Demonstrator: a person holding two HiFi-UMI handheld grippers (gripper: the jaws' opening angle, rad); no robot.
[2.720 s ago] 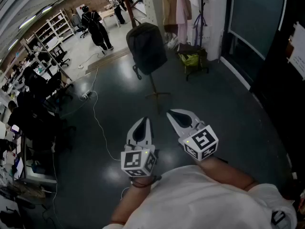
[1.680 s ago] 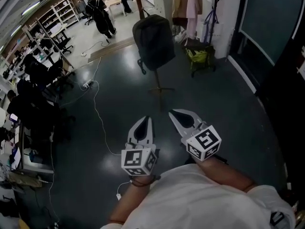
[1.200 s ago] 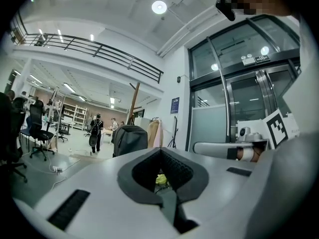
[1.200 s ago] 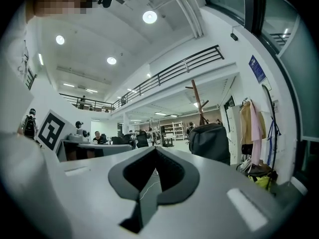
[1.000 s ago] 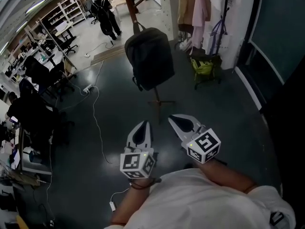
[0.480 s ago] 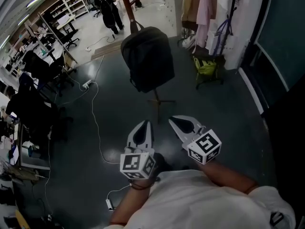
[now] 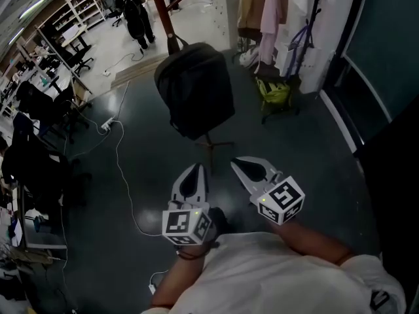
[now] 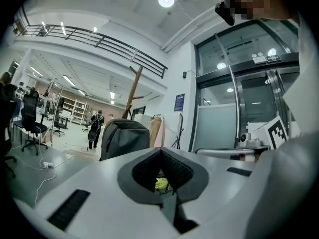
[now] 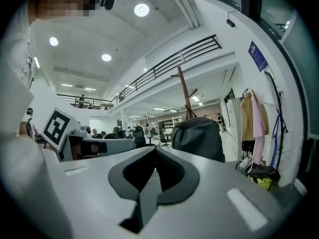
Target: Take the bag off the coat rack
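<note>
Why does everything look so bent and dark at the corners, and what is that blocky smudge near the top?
Head view: wide lens bows the shelves at the edges. Left gripper view: fisheye curves the railing, blackens the corners; the ceiling lamp flares; the mosaic patch was added afterwards over a face. Right gripper view: same curving and patch; the bag looks fairly sharp.

Overhead; both gripper views toward bag (image 7: 195, 90)

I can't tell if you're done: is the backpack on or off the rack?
On. The backpack hangs from the wooden rack by its loop.
</note>
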